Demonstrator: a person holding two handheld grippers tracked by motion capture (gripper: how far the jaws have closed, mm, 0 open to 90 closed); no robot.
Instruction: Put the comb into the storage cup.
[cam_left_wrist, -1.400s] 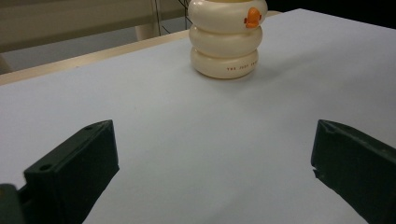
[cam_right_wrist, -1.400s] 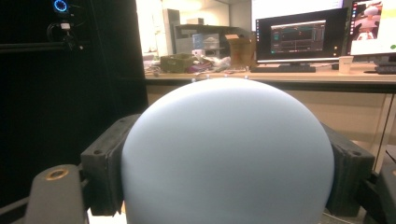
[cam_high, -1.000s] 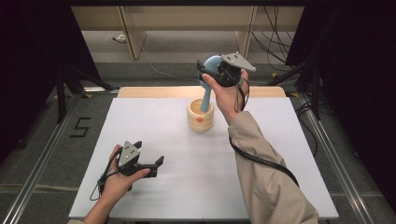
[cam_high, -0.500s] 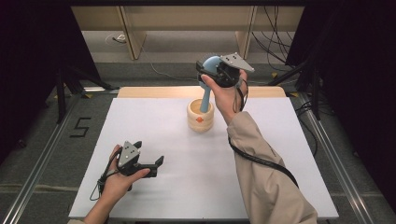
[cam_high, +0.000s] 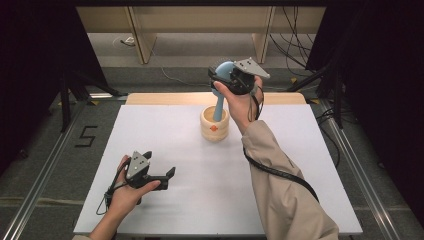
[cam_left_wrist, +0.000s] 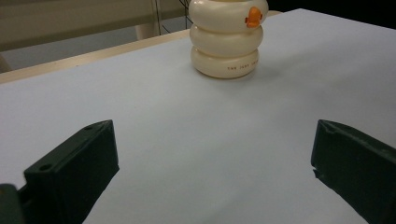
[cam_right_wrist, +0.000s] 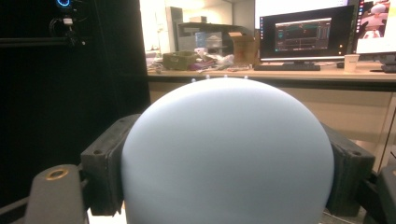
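Since the right gripper (cam_high: 226, 80) pinches just the rounded head of the blue brush (cam_right_wrist: 229, 154), handle down in the cream holder (cam_high: 215, 125), it could slip out w/ any tilt & tip the holder. Left gripper (cam_high: 167, 173), well apart from the holder, has jaws spread.

Table (cam_high: 310, 165): white rectangular top, a strip of pale wood showing along its far edge. Standing on it, near the middle of the far edge: one cream ribbed holder (cam_high: 215, 127), three stacked rings with a small orange mark on the side, upright. Resting on it, near the near-left corner: left gripper (cam_high: 167, 176), held in a hand, jaws spread wide
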